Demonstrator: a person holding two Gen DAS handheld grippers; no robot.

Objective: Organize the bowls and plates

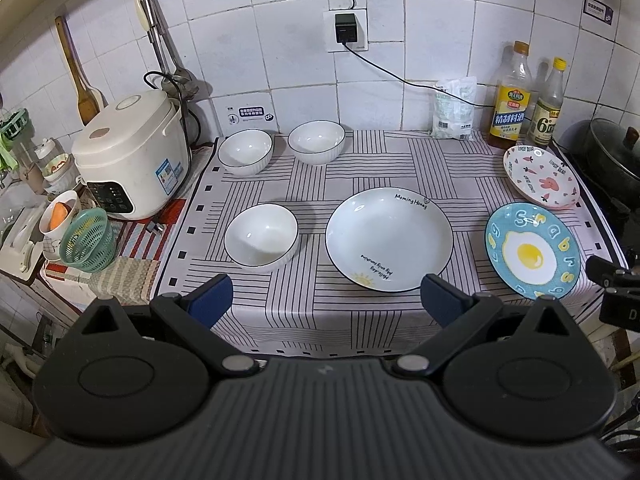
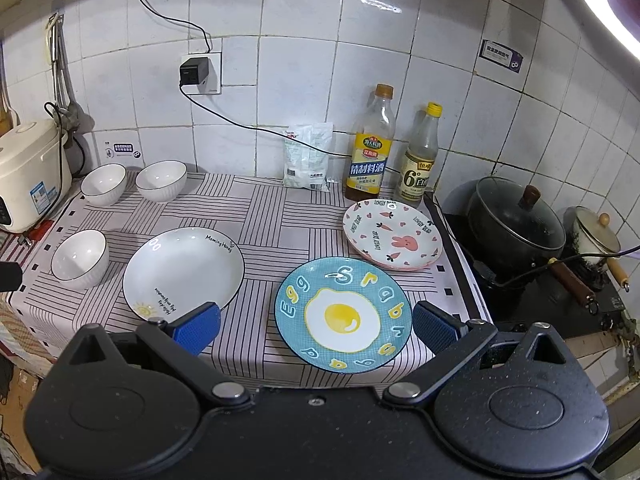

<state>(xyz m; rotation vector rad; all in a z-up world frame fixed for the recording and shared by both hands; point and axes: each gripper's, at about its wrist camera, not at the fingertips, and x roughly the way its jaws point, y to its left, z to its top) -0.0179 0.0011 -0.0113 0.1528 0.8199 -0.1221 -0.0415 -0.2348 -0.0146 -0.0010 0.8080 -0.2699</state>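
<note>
While both tools hover off the front edge of the striped tablecloth (image 1: 360, 152), the left gripper (image 1: 326, 300) and right gripper (image 2: 316, 326) stand wide open, holding nothing. Three white bowls sit toward the cloth's left side — two at the back left corner (image 1: 245, 151) (image 1: 316, 142), one nearer the front (image 1: 261, 236). A large white plate (image 1: 389, 236) lies mid-cloth, with the blue egg plate (image 2: 343, 314) at the front right corner and the pink rabbit plate (image 2: 393, 234) behind it, just apart. Two seasoning bottles (image 2: 370, 148) (image 2: 420, 156) line the back edge; a rice cooker (image 1: 132, 156) stands beyond the left edge.
</note>
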